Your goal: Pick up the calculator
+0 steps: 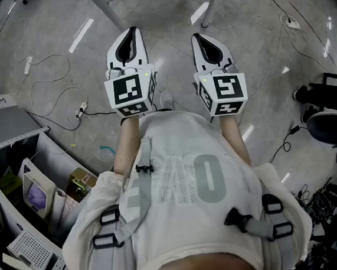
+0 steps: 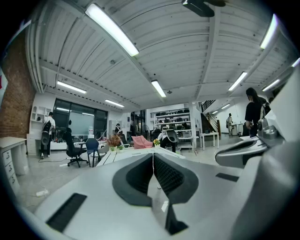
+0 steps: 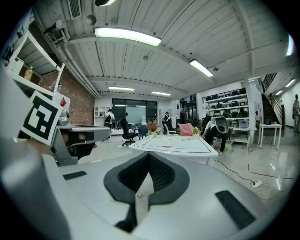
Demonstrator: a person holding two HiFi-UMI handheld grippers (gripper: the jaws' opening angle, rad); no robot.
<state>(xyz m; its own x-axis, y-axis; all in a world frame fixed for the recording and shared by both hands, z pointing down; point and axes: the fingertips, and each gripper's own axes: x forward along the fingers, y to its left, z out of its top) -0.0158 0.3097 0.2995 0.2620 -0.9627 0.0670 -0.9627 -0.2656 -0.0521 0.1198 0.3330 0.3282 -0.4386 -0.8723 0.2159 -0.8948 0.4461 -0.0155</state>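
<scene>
Containers. In the head view, a grey shelving unit (image 1: 21,140) stands at my lower left. One open compartment holds a pale carton (image 1: 30,180) with a purple item (image 1: 37,197) inside it. A small brown-and-green box (image 1: 81,181) sits just beside the carton. Lower down lies a white perforated basket (image 1: 27,252); I cannot make out its contents. In the right gripper view, a wall shelf (image 3: 35,61) at upper left carries a small bottle (image 3: 29,72).

Writing. My shirt (image 1: 188,159) bears large grey print in which only an "O" (image 1: 208,178) is legible. Each claw carries a marker cube (image 1: 131,90) with black-and-white square patterns and no words.

Claws. Both are held out side by side, apart, above the floor (image 1: 58,41) with its loose cables. The left claw (image 2: 153,157) is clenched: its ribbed pads meet in a single line with nothing between them. The right claw (image 3: 149,157) is likewise clenched on nothing, pad against pad. Neither touches anything.

Task item. I cannot confirm the calculator in any view. The only candidate is a small flat object (image 3: 167,142) lying on the white table (image 3: 187,149) ahead of the right claw and well apart from it. It is too small to identify. A potted plant (image 3: 152,125) stands at the table's far end.
</scene>
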